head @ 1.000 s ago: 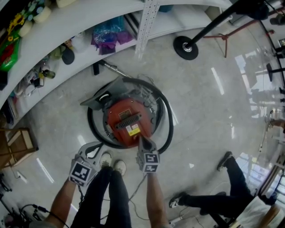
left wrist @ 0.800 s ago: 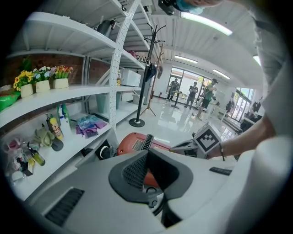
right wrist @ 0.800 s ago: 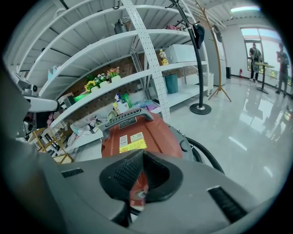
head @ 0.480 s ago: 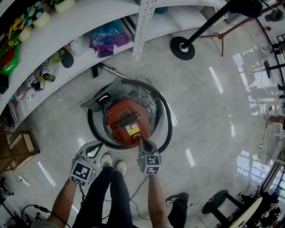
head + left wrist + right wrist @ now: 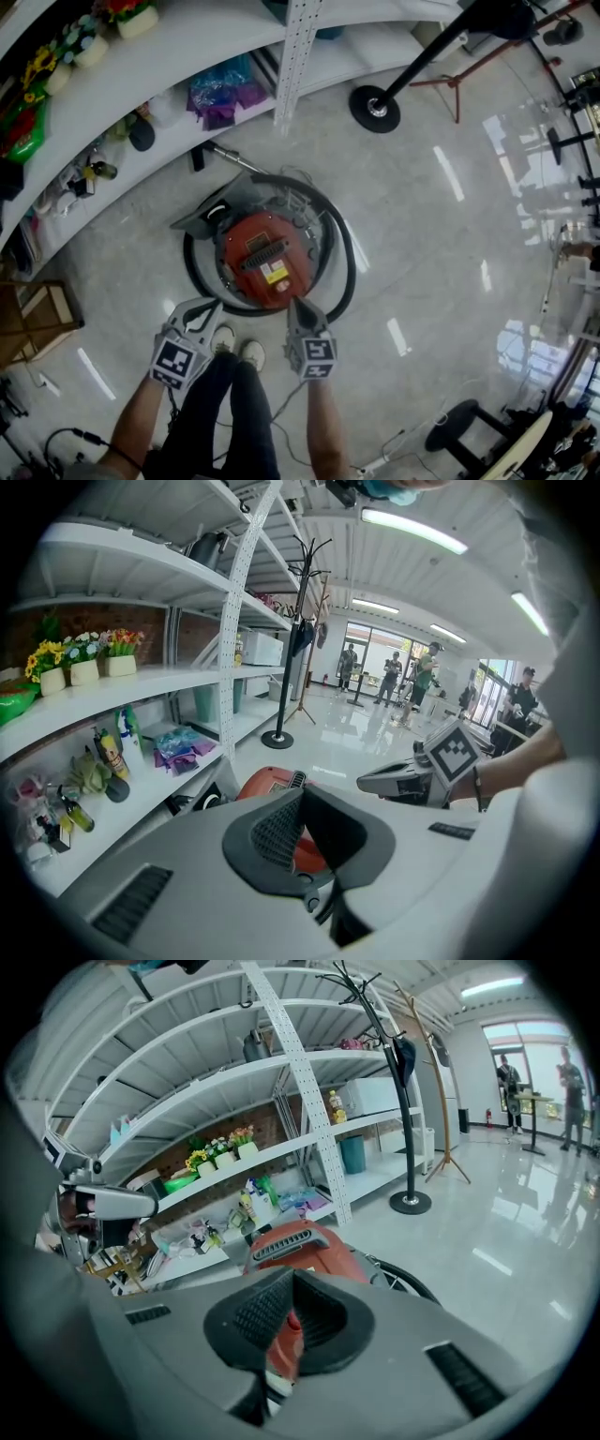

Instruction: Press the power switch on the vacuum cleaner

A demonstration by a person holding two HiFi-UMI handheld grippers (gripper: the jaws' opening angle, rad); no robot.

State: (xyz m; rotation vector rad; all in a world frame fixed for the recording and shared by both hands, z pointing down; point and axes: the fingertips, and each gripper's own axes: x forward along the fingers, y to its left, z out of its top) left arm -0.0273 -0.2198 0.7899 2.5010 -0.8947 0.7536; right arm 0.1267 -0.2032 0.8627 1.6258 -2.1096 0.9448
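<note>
Red vacuum (image 5: 265, 258) sits on the glossy grey floor (image 5: 431, 244) about dead centre of the head view, just below the curved white shelf (image 5: 187, 47), with its black hose (image 5: 347, 253) looped round it.

Your right gripper (image 5: 294, 305) has its fingers (image 5: 262, 1316) pinched together with nothing between them. The tip is right at the vacuum's near edge, lower right of the red lid. From up top it overlaps the lid, but I can't tell if it's actually touching. In the right gripper view the red body fills the gap behind the pads.

Your left gripper (image 5: 200, 309) hangs off to the lower left, clear of the vacuum and just past the hose. Its fingers (image 5: 277, 832) are closed on each other too, holding nothing.
</note>
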